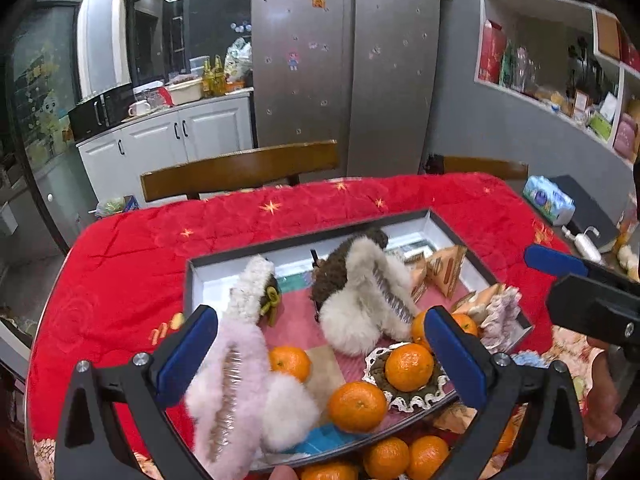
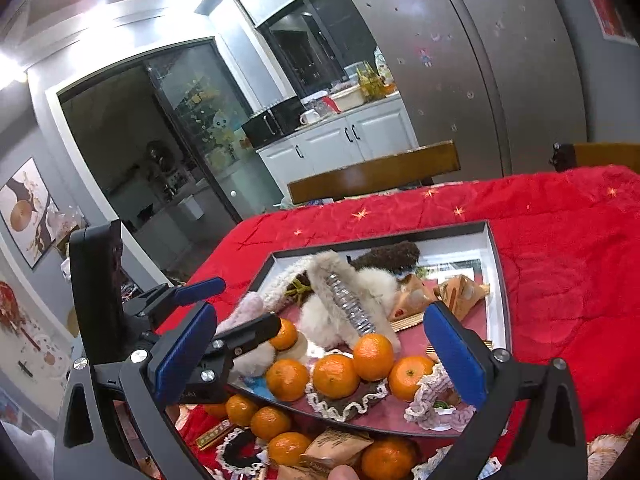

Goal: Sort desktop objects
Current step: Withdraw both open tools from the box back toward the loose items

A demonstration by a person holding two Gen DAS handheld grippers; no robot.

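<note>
A dark-rimmed box [image 1: 280, 245] [image 2: 496, 264] lies on the red quilted table. It holds fluffy hair claws: a pink one [image 1: 232, 380], a white one [image 1: 360, 300] [image 2: 344, 300] and a brown one [image 2: 388, 254]. It also holds tangerines [image 1: 408, 366] [image 2: 336, 374], lace scrunchies [image 2: 436, 396] and snack packets [image 1: 446, 270] [image 2: 460, 292]. More tangerines [image 1: 426, 454] [image 2: 270, 422] lie in front of the box. My left gripper [image 1: 320, 356] is open over the box's near half, empty. My right gripper [image 2: 320, 356] is open and empty; it shows at the right of the left wrist view [image 1: 560, 264].
Two wooden chair backs [image 1: 240, 168] [image 1: 484, 166] stand behind the table. A tissue pack [image 1: 548, 198] and a dark box [image 1: 588, 212] lie at the right edge. A fridge [image 1: 344, 60] and white cabinets [image 1: 168, 136] are further back.
</note>
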